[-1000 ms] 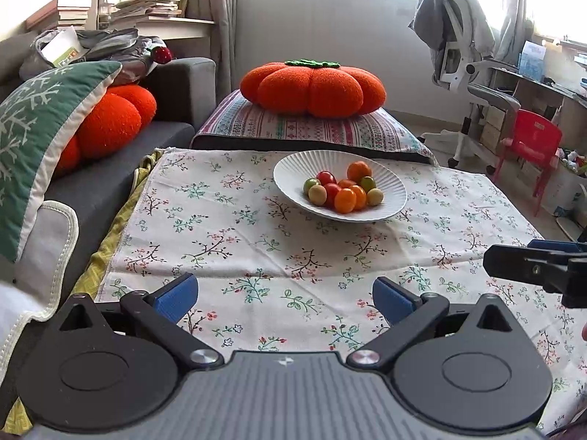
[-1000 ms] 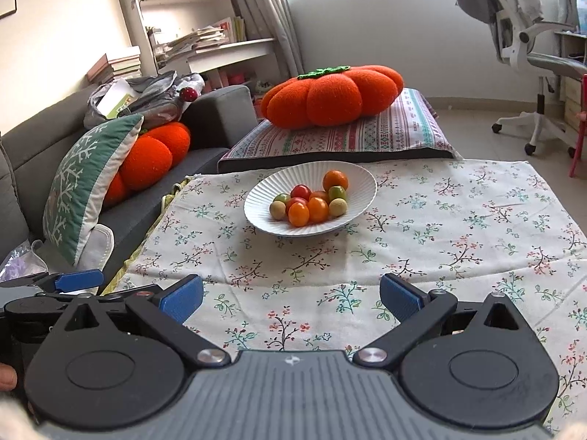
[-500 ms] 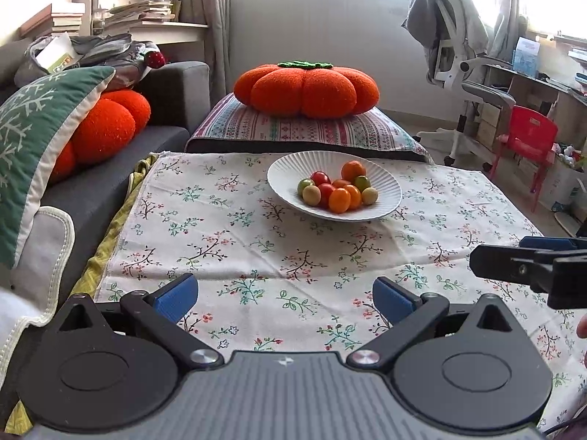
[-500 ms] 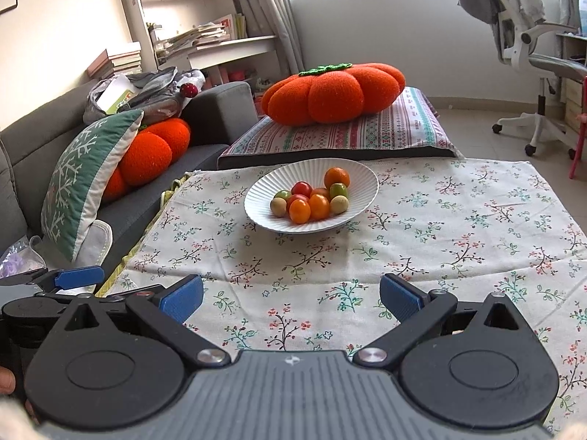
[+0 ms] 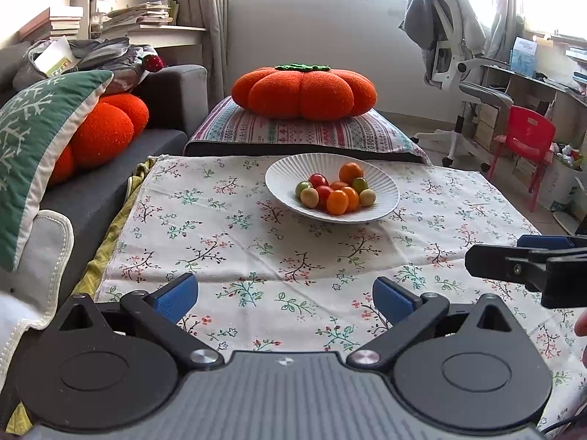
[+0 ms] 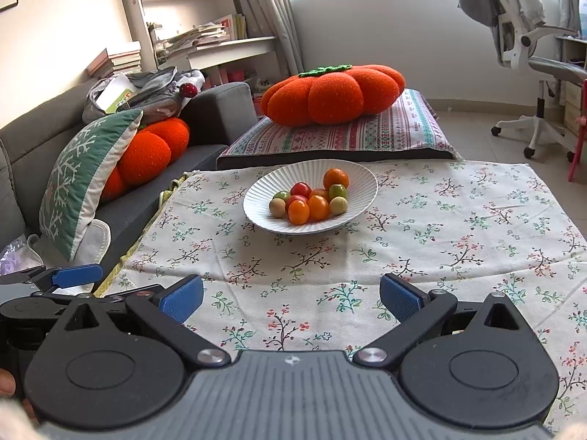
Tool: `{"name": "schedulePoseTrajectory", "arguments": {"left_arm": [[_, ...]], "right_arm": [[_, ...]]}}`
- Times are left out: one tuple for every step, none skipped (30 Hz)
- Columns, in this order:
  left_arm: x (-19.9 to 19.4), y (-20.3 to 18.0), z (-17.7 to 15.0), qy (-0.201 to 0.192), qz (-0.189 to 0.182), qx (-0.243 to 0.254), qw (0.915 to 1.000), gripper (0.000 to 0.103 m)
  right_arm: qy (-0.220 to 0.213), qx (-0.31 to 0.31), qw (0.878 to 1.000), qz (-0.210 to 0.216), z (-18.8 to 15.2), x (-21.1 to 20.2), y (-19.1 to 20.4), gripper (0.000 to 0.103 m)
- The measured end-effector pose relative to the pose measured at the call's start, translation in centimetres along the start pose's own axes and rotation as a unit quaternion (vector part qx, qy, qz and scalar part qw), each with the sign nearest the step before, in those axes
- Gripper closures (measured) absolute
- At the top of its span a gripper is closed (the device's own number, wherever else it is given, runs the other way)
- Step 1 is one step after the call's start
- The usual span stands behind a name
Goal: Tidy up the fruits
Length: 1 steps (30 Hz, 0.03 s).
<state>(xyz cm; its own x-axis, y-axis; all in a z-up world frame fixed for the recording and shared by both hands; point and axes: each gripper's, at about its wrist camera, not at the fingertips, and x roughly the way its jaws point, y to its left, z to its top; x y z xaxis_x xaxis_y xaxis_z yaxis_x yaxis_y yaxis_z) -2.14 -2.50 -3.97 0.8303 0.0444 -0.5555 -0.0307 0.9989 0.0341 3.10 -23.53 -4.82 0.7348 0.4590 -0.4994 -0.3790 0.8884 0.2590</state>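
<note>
A white ribbed plate (image 5: 286,179) (image 6: 264,198) sits at the far middle of a flower-print tablecloth (image 5: 234,242) (image 6: 440,227). It holds several small fruits: an orange (image 5: 351,172) (image 6: 335,178), red and orange tomatoes (image 5: 318,180) (image 6: 298,212), and green and pale ones (image 5: 309,197) (image 6: 338,205). My left gripper (image 5: 285,299) stands open above the near cloth, nothing between its blue pads. My right gripper (image 6: 291,299) is open too, well short of the plate. Each gripper shows at the edge of the other's view.
A grey sofa (image 5: 110,190) with a green pillow (image 5: 33,146) and an orange cushion runs along the left edge. Behind the cloth lies a striped cushion (image 5: 304,134) with a pumpkin pillow (image 5: 304,91). An office chair (image 5: 458,73) and red chair (image 5: 524,135) stand right.
Both views have shifted slightly, with the plate drifting a little left and up in the left wrist view. The fruits have not moved, and both grippers stay open.
</note>
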Motion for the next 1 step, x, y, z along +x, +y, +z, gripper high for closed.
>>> {"name": "schedulePoseTrajectory", "arguments": {"left_arm": [[-0.01,-0.02,0.01,0.0,-0.001,0.001,1.0,0.013]], "right_arm": [[0.0,0.0,1.0,0.0,0.0,0.0,0.0,0.0]]}}
